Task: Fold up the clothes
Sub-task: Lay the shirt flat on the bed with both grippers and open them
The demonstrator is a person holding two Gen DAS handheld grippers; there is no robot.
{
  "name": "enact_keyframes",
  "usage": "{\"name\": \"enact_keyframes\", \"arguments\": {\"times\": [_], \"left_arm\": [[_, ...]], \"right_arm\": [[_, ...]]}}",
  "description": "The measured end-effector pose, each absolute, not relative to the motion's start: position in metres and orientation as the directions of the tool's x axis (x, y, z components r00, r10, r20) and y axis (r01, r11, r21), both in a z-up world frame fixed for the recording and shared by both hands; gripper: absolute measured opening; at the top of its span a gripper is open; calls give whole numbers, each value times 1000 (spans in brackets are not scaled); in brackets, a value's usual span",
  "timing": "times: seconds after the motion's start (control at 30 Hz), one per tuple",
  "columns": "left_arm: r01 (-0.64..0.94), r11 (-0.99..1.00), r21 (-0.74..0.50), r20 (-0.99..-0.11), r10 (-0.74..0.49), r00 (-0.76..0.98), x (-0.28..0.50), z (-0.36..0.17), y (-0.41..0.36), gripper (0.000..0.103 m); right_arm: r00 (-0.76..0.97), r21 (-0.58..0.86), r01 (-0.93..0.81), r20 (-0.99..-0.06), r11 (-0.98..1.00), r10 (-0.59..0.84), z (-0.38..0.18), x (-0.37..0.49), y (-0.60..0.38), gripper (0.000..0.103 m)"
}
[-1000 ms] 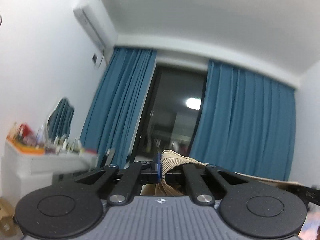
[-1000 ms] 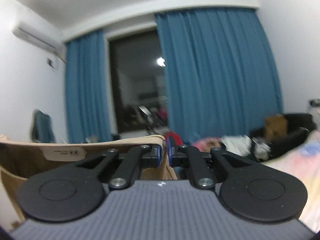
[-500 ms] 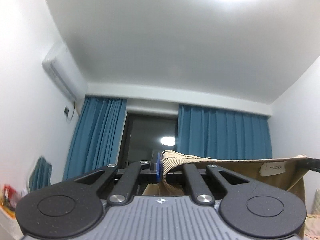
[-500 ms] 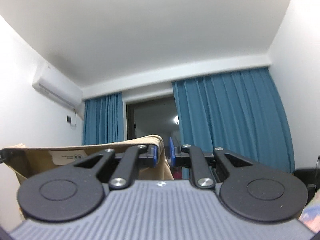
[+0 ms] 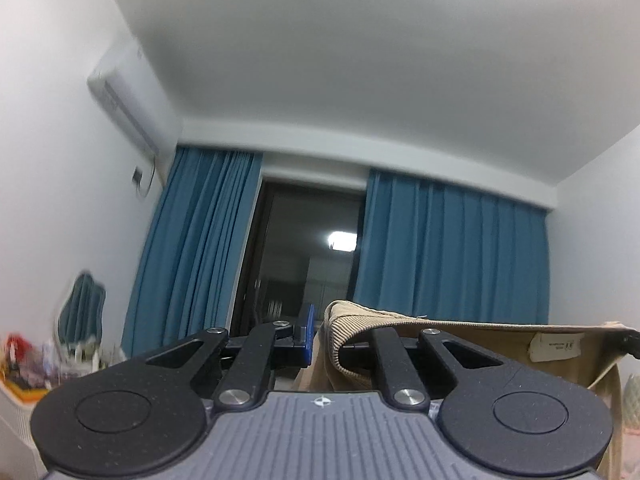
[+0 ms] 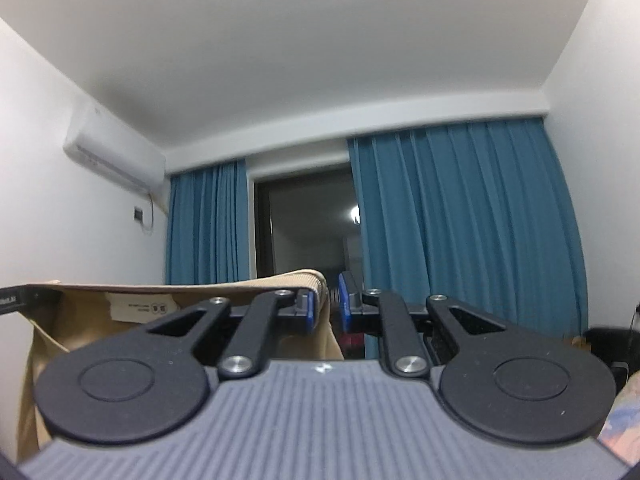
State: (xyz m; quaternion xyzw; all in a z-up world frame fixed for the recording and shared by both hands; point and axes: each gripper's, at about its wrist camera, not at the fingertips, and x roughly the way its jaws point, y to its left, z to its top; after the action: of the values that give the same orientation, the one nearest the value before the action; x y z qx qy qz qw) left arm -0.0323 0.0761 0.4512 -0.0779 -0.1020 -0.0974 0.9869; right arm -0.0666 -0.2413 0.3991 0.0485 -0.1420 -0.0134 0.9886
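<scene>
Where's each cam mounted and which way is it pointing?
Left wrist: on the left gripper, aimed forward and upward at the blue curtains, dark window and ceiling; only its fingers show, pinching the tan garment.
Right wrist: on the right gripper, facing the same wall; only its fingers show, with the garment's other end between them.
Shared: garment with white label, curtains, window, air conditioner.

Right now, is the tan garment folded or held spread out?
Spread: the tan garment stretches taut between the left gripper and right gripper, label showing.
</scene>
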Motion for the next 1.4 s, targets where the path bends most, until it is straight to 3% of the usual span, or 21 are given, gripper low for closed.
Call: {"name": "enact_keyframes", "arguments": {"times": [0.27, 0.5, 0.7, 0.83, 0.93, 1.0, 1.07, 1.17, 1.4], "left_arm": [[160, 974, -162, 4, -161, 987, 164, 308, 69, 12], [132, 951, -279, -208, -194, 959, 343, 114, 61, 17], [80, 967, -242, -397, -174, 901, 449, -45, 56, 18], [71, 975, -209, -532, -174, 829, 506, -122, 54, 25], [78, 983, -168, -597, -165, 785, 526, -152, 52, 32], [114, 988, -105, -610, -155, 777, 529, -157, 48, 46], [153, 987, -47, -629, -148, 763, 523, -156, 40, 79], [190, 981, 32, -645, -125, 754, 510, -148, 30, 91], [219, 975, 27, -615, -157, 773, 433, -89, 34, 97]], "right_arm": [[996, 101, 78, 35, 992, -82, 277, 115, -243, 15], [982, 146, 146, -138, 979, -126, 103, 279, -254, 15], [950, 138, 172, -286, 975, -127, -41, 384, -269, 15], [904, 127, 179, -412, 976, -112, -110, 423, -276, 15], [858, 190, 184, -510, 964, -63, -145, 440, -287, 18], [850, 178, 182, -523, 967, -64, -142, 439, -284, 28], [837, 158, 148, -546, 976, -38, -133, 438, -278, 54], [819, 151, 75, -573, 986, 26, -113, 429, -268, 80], [833, 211, 15, -544, 977, 105, -55, 348, -255, 81]]}}
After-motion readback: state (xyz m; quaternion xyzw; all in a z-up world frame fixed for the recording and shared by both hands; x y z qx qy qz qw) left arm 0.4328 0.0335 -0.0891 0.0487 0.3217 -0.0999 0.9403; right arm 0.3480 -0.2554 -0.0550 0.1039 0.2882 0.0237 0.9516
